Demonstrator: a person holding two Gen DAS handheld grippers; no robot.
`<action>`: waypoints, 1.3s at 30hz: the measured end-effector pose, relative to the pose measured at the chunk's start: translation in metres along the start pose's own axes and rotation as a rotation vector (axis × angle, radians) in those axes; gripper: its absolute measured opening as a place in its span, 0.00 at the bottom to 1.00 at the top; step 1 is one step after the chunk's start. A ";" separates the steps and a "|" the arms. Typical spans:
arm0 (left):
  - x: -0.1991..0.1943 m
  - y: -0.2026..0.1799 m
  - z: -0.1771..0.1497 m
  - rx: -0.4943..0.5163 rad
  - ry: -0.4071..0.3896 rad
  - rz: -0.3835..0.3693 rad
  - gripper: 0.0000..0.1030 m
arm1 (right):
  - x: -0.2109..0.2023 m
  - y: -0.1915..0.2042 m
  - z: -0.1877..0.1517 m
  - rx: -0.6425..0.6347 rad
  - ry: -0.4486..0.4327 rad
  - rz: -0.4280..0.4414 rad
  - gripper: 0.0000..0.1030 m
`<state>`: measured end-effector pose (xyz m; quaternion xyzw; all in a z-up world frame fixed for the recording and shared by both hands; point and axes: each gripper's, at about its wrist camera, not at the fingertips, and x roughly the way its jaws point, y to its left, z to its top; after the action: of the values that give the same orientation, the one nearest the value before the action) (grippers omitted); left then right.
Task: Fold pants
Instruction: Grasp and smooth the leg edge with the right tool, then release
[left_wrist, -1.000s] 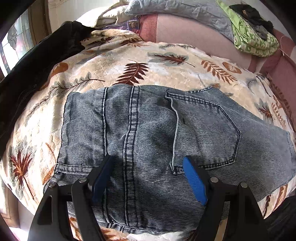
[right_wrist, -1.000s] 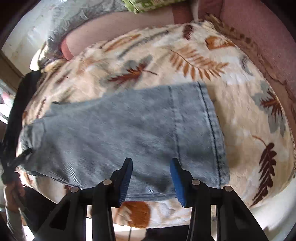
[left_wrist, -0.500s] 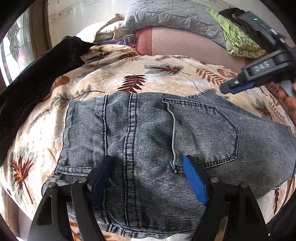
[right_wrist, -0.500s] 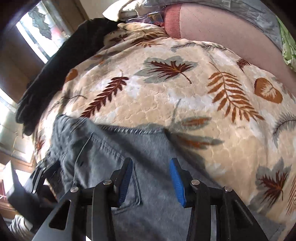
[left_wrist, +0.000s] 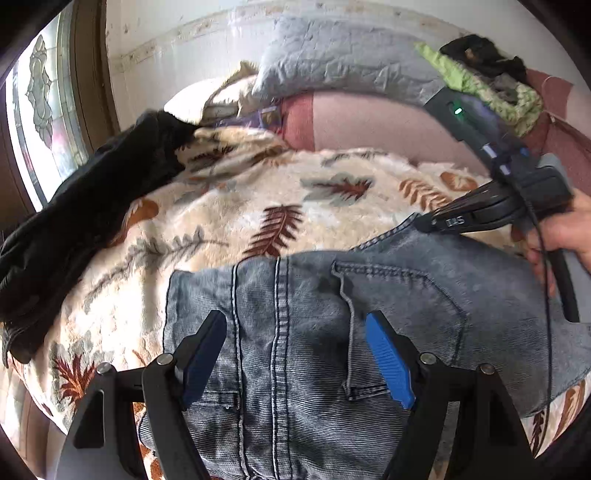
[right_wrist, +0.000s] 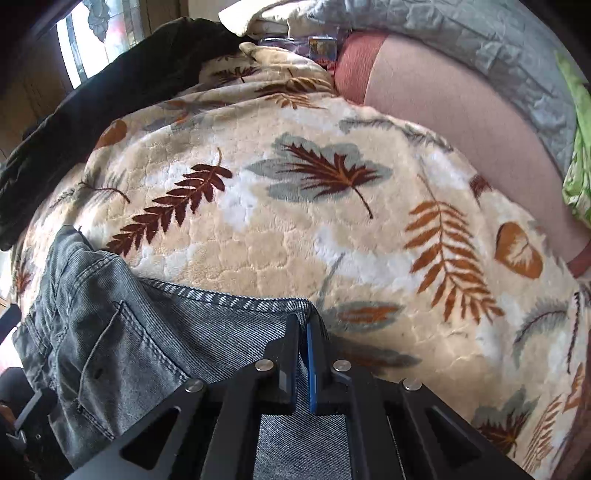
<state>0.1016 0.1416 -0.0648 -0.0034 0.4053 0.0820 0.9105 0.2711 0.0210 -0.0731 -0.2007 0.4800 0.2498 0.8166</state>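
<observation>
Now right tool (right_wrist: 303, 365) pinching jeans (right_wrist: 155, 350) hem edge; left tool (left_wrist: 295, 354) spread over seat.

The jeans (left_wrist: 295, 332) are running past the bottom and right edges in the left wrist view, their legs unseen. The right gripper (right_wrist: 303, 332) is covering the hem it is pinching. The right hand (left_wrist: 561, 229) is being cropped by the frame.
</observation>
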 end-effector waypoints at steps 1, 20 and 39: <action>0.022 0.000 -0.004 0.000 0.109 0.007 0.76 | 0.006 0.007 -0.002 -0.039 -0.004 -0.048 0.03; 0.044 -0.003 -0.015 0.022 0.157 0.020 0.81 | 0.025 -0.031 -0.072 0.380 0.046 0.168 0.07; 0.004 0.001 -0.012 -0.019 0.106 -0.006 0.84 | -0.078 -0.220 -0.253 0.919 -0.127 0.187 0.39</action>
<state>0.0954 0.1418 -0.0755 -0.0177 0.4523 0.0828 0.8878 0.1977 -0.3139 -0.1014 0.2410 0.5061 0.0957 0.8226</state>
